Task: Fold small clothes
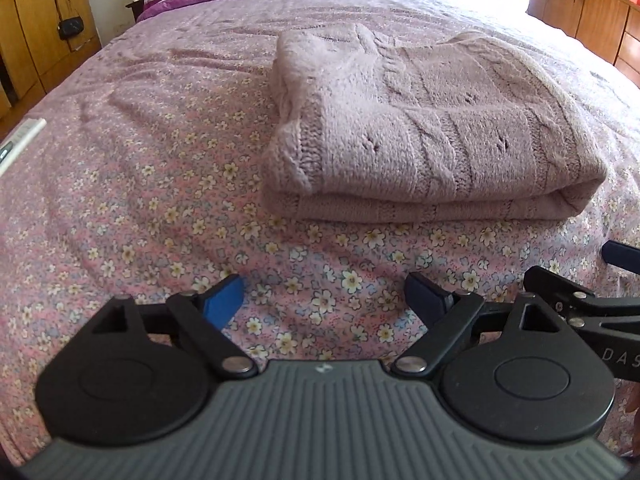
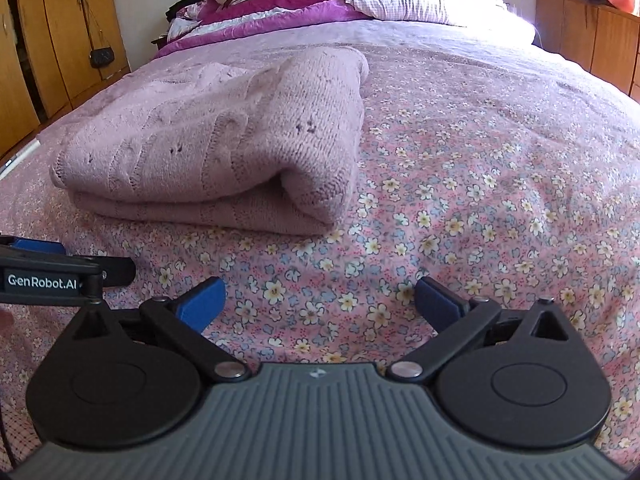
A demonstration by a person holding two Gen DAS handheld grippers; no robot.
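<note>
Sweater: the pink knitted sweater is lying folded in a thick rectangle on my flowered bedspread.
Left gripper: my left gripper is hovering wide apart, holding nothing.
Right gripper: my right gripper is gaping wide, empty, short of the sweater.

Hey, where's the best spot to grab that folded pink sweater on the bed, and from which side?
Probably the near rounded fold edge of the sweater, approached from the near side. The layers stack there into one thick lip facing both open grippers, left gripper and right gripper. Taking a near corner in each gripper should keep the layers together.
</note>
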